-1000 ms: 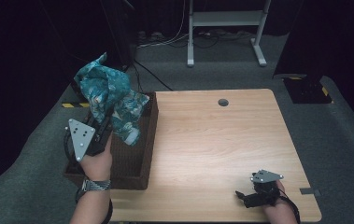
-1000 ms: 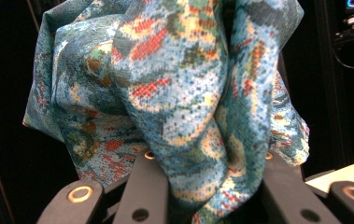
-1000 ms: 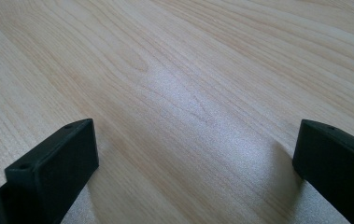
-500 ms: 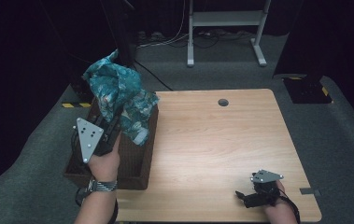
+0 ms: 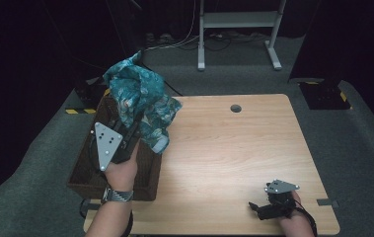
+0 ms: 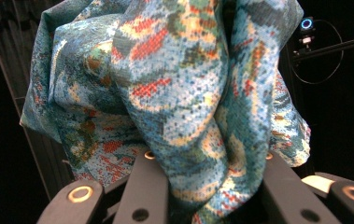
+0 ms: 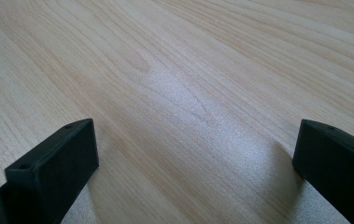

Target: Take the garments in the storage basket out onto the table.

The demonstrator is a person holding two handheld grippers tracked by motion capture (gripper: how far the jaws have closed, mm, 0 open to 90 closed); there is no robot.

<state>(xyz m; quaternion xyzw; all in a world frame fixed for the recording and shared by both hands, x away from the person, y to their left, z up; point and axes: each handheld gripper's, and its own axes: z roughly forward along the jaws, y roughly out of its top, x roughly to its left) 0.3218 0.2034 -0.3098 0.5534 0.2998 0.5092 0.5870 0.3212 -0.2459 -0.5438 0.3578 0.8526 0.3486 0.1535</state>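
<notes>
A teal patterned cloth (image 5: 140, 101) with red and cream flecks hangs bunched in the air over the dark wicker basket (image 5: 88, 170) at the table's left edge. My left gripper (image 5: 128, 129) is shut on its lower folds. In the left gripper view the cloth (image 6: 174, 93) spills up between the two black jaws, my left gripper (image 6: 207, 186) pinching it. My right gripper (image 5: 259, 210) rests low near the table's front right corner. Its jaws stand wide apart, the right gripper (image 7: 193, 154) showing only bare wood between its fingers (image 7: 58, 163).
The wooden table (image 5: 234, 158) has a round cable hole (image 5: 235, 108) near its far edge. A white metal stand (image 5: 236, 29) rises behind the table on grey carpet. A dark box (image 5: 325, 94) lies on the floor at the right.
My left gripper has carried the cloth up and to the right, from over the basket's far end toward the table. The right gripper has stayed where it was.
</notes>
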